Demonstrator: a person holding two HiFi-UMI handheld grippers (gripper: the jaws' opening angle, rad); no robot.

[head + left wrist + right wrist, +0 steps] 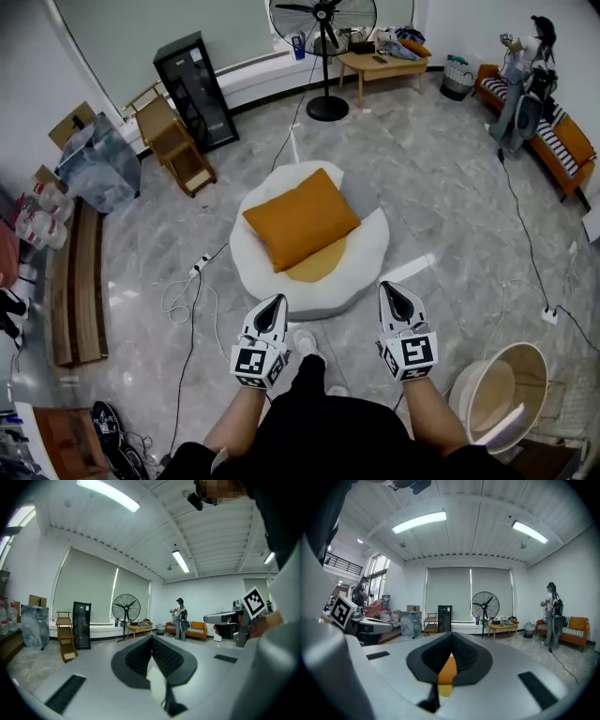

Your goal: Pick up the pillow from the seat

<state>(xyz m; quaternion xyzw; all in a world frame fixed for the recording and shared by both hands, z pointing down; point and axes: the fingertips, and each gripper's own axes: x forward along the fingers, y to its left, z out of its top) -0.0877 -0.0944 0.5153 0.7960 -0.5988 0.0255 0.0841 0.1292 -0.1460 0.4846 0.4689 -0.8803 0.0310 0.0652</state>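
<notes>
The left gripper [276,302] is held out before the person, its jaws clenched together on nothing, near the front edge of the white round seat [367,255]. The orange pillow [302,217] lies flat on top of that seat, apart from both tools. The right gripper [390,291] is held level with the left, also clenched and empty.

Left tongs [273,308], right tongs [395,294]: closed, empty.
</notes>
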